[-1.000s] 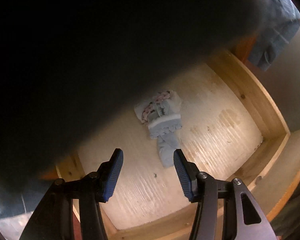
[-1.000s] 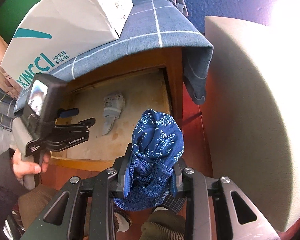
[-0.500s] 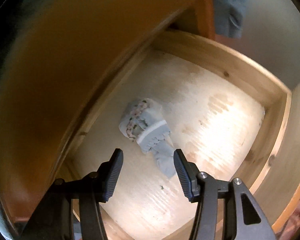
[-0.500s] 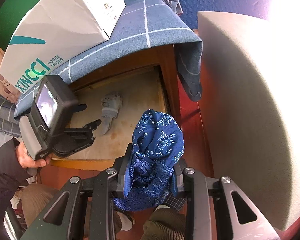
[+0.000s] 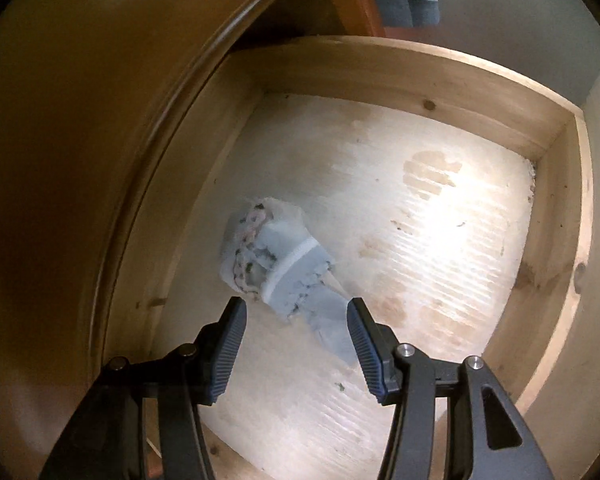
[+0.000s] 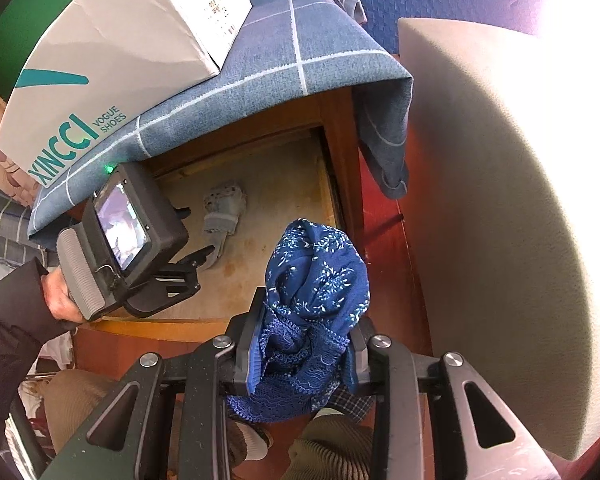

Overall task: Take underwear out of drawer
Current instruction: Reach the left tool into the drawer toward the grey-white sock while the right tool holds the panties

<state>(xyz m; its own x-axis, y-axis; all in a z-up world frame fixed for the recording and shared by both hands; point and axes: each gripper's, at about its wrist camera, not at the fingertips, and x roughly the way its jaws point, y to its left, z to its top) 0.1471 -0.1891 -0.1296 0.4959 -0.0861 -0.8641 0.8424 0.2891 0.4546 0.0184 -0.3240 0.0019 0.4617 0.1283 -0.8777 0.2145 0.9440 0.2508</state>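
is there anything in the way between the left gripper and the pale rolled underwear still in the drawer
Nothing visible. The left gripper is open above the pale rolled underwear, which lies alone on the bare drawer floor. The cabinet front overhangs to one side only, not across the path.

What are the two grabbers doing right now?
Left gripper: open, holding nothing, above the pale blue underwear in the drawer.
Right gripper: shut on the dark blue underwear.

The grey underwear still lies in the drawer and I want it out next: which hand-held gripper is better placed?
Left. The left hand-held gripper is open just above the grey underwear; the right hand-held gripper is shut on the blue underwear.
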